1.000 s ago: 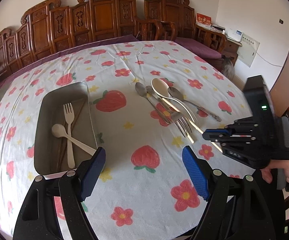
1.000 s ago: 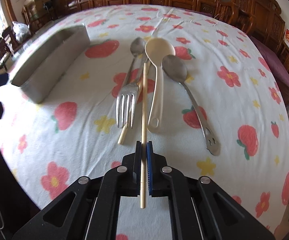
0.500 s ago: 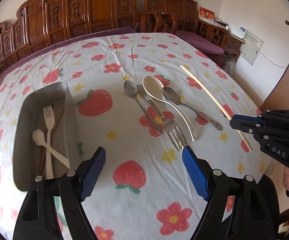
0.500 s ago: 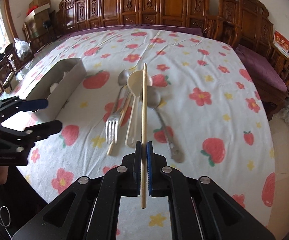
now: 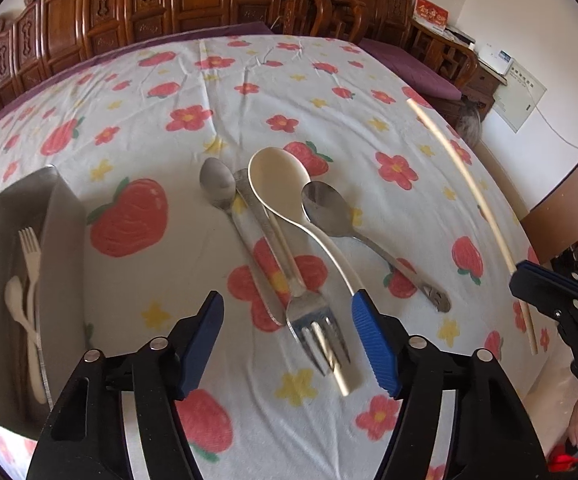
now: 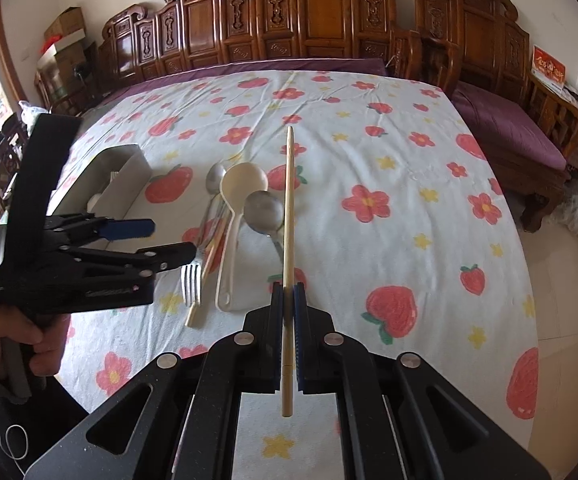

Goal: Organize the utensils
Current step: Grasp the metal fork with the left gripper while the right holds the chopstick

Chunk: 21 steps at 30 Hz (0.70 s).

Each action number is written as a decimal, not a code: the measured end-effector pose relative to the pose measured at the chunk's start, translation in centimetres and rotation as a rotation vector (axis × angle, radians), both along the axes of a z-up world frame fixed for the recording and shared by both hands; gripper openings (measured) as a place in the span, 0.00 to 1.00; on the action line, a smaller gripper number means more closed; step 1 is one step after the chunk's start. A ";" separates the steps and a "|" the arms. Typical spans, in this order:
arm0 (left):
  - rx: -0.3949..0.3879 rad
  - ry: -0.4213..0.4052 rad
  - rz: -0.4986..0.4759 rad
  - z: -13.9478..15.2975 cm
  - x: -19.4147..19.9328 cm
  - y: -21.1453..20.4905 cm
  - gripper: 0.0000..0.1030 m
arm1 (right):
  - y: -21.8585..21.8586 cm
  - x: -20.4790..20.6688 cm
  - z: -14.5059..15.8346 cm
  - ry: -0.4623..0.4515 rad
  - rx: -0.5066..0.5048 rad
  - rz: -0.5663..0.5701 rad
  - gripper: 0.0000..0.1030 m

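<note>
My left gripper [image 5: 291, 340] hovers low over the metal fork [image 5: 315, 320]. Its jaws are closing with the fork's tines between them, and the pads do not touch it. A pale chopstick [image 5: 343, 380] lies under the fork. Beside it rest a small metal spoon [image 5: 217, 184], a cream spoon [image 5: 277, 176] and a larger metal spoon [image 5: 325, 208]. My right gripper [image 6: 287, 294] is shut on a second chopstick [image 6: 289, 200], held in the air to the right of the pile. The metal tray [image 5: 65, 240] on the left holds a white fork [image 5: 31, 264] and a white spoon [image 5: 15, 296].
Utensils and tray lie on a strawberry-print tablecloth [image 6: 369, 152]. Carved wooden chairs [image 6: 321, 20] line the table's far side. The table edge drops off at the right toward a purple-cushioned bench [image 6: 505, 128]. A person's hand [image 6: 37, 340] grips the left tool.
My left gripper has moved right from near the tray and sunk over the fork, its jaws narrower. The right gripper has lifted the chopstick off the pile and away to the right.
</note>
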<state>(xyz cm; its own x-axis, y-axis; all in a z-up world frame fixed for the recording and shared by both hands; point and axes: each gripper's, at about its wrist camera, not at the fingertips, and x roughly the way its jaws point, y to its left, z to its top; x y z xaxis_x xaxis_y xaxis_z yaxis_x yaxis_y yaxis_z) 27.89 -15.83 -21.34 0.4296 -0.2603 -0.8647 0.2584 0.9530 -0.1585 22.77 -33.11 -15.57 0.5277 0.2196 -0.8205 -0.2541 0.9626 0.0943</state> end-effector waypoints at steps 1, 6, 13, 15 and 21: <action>-0.008 0.017 0.008 -0.3 0.3 -0.1 0.54 | -0.2 0.1 0.1 0.000 0.008 -0.003 0.06; -0.029 0.080 0.039 -1.4 1.8 -0.9 0.44 | -0.9 0.2 0.5 -0.005 0.029 -0.015 0.06; -0.020 0.121 0.069 -2.5 2.5 -1.2 0.36 | -0.7 0.2 0.7 -0.007 0.044 -0.007 0.06; -0.001 0.117 0.065 -2.5 2.5 -1.5 0.35 | -0.8 0.1 0.8 -0.006 0.048 -0.007 0.06; 0.110 0.105 0.040 -2.5 2.4 -2.3 0.14 | -0.7 0.0 0.9 -0.004 0.047 -0.005 0.06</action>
